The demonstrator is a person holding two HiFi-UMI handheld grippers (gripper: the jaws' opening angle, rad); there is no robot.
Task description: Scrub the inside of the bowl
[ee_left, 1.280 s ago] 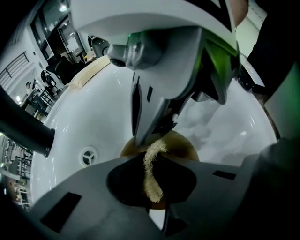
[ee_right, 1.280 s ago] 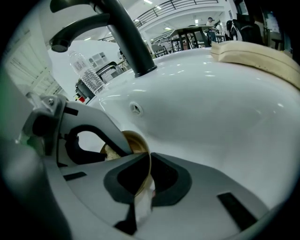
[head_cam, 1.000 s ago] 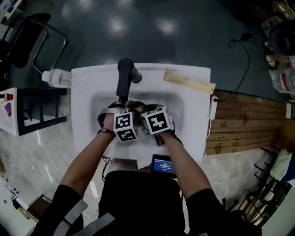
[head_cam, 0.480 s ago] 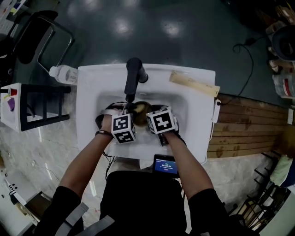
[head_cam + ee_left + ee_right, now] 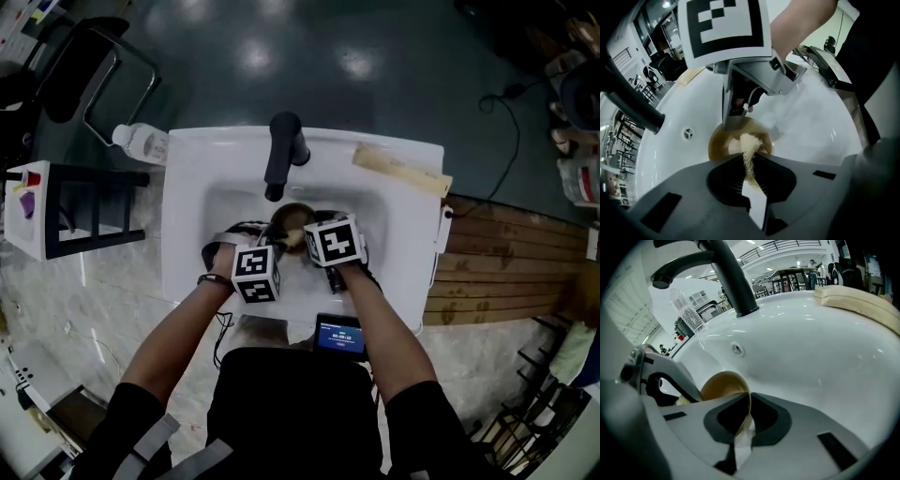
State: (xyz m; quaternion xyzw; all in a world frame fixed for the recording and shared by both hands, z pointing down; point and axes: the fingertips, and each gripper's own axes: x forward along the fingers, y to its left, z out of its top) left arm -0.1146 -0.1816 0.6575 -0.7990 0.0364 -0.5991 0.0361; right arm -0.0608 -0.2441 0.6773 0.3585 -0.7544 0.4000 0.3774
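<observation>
A brown bowl (image 5: 723,144) lies tilted in the white sink basin (image 5: 192,211), below the black faucet (image 5: 284,150). My right gripper (image 5: 748,403) is shut on the bowl's rim (image 5: 723,380) and holds it on its side. My left gripper (image 5: 749,169) is shut on a pale, fibrous scrubber (image 5: 751,149). The scrubber's tip reaches over the near rim into the bowl's mouth. In the head view both marker cubes sit over the basin, and the bowl (image 5: 293,218) shows between them and the faucet.
A clear plastic bottle (image 5: 142,142) lies at the sink's far left corner, and a wooden board (image 5: 401,170) rests on its far right rim. A black-and-white rack (image 5: 66,208) stands to the left. A small screen device (image 5: 339,337) hangs at the sink's front edge.
My left gripper has drawn back toward me and to the left with the scrubber. More of the bowl now shows between the cubes and the faucet. The right gripper keeps its hold on the rim.
</observation>
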